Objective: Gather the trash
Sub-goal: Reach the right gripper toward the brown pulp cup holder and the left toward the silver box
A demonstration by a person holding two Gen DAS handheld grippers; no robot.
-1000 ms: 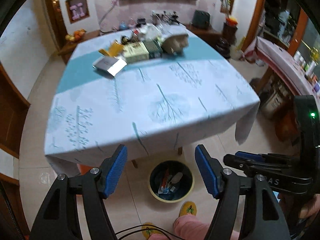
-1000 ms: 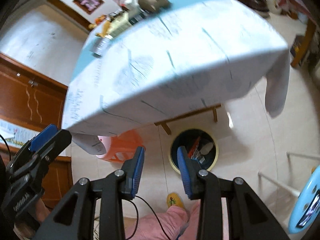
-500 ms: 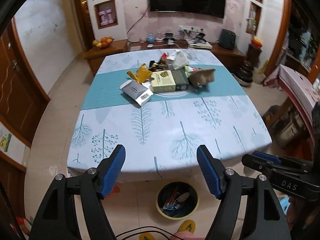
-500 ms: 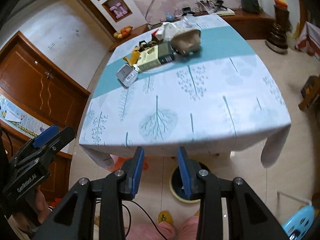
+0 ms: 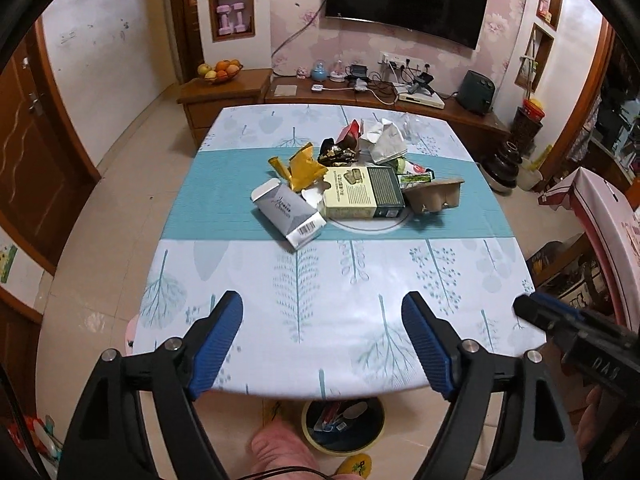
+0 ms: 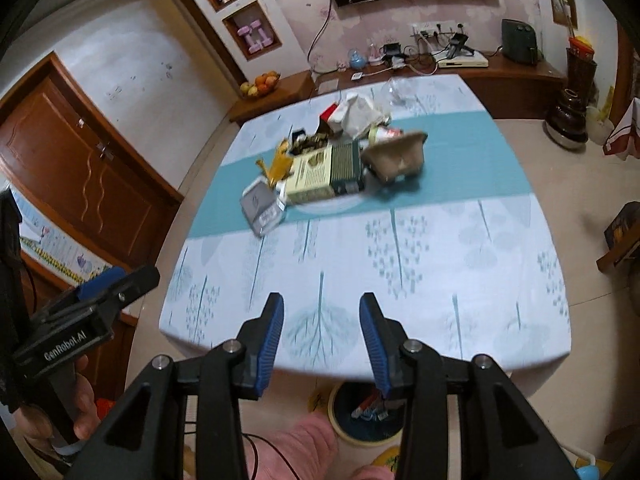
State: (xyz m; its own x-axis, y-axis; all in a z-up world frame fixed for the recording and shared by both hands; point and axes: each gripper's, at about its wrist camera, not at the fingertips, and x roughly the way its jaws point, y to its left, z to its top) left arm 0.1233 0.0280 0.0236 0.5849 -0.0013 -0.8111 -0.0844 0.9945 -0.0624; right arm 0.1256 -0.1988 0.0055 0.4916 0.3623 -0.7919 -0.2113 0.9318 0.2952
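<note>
A heap of trash lies on the teal band in the middle of the table: a silver-grey carton [image 5: 289, 214] [image 6: 260, 206], a green and cream box [image 5: 362, 193] [image 6: 326, 172], a brown paper tray [image 5: 436, 196] [image 6: 398, 154], gold wrappers [image 5: 300, 166] and crumpled white paper [image 5: 384, 140]. A yellow-rimmed bin [image 5: 344, 422] [image 6: 366, 412] with some trash in it stands on the floor below the near table edge. My left gripper [image 5: 322, 344] hovers over the near edge, jaws opening, nothing between them. My right gripper [image 6: 322, 344] does the same, narrower.
The table wears a white tree-print cloth [image 5: 320, 292]. A low wooden cabinet [image 5: 360, 96] with cables and a fruit bowl [image 5: 222, 72] runs along the far wall. A person's pink trouser leg [image 5: 280, 448] and yellow slipper [image 5: 356, 466] are by the bin. An orange stool [image 6: 102, 406] stands at left.
Both grippers rose from near the bin to above the table edge and tilted up toward the trash heap. Their jaws widened, the left one more.
</note>
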